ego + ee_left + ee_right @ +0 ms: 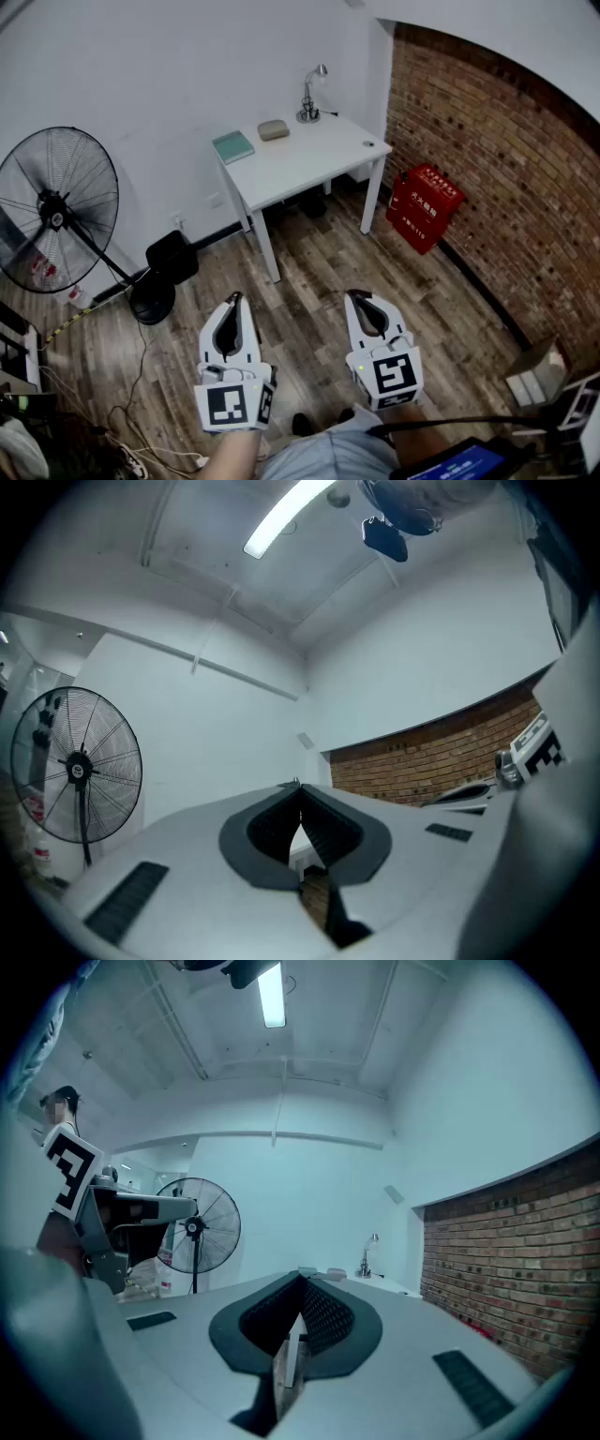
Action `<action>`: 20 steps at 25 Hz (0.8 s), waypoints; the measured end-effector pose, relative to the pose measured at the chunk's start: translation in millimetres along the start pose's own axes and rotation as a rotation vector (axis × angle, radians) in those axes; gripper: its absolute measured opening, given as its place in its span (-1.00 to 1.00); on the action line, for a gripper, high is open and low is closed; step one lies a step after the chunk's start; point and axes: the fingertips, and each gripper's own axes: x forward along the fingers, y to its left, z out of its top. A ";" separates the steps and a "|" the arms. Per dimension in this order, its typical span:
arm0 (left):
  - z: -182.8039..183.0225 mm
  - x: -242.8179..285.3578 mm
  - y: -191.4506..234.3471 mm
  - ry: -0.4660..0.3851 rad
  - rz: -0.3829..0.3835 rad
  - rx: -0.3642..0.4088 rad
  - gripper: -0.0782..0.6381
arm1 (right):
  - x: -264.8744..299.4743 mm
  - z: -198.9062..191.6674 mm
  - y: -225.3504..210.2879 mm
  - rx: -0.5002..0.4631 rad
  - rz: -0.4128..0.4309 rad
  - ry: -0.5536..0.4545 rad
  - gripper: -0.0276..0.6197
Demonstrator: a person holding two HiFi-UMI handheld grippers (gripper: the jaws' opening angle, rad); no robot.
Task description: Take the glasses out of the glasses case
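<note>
Low in the frame, the left gripper [234,300] and right gripper [357,296] are hovering with jaws together, empty, while the glasses case [273,129] is sitting on the table [309,161] at upper centre.

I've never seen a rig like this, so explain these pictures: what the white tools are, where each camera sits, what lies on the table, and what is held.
There is no robot here. A person holds two hand tools, the left gripper and the right gripper, each with two jaws and a marker cube. The head view comes from a camera on the person's head, looking down. The other two views come from cameras riding on each gripper, looking along its jaws. Both grippers are shut and hold nothing. Across the room, a white table bears a green book, an oval case, probably for the glasses, and a lamp. A fan stands at the left.
</note>
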 end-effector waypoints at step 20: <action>-2.3 -7.2 42.1 -0.003 -0.027 -0.004 -0.76 | 18.4 9.4 24.9 0.038 -0.035 -0.041 -0.16</action>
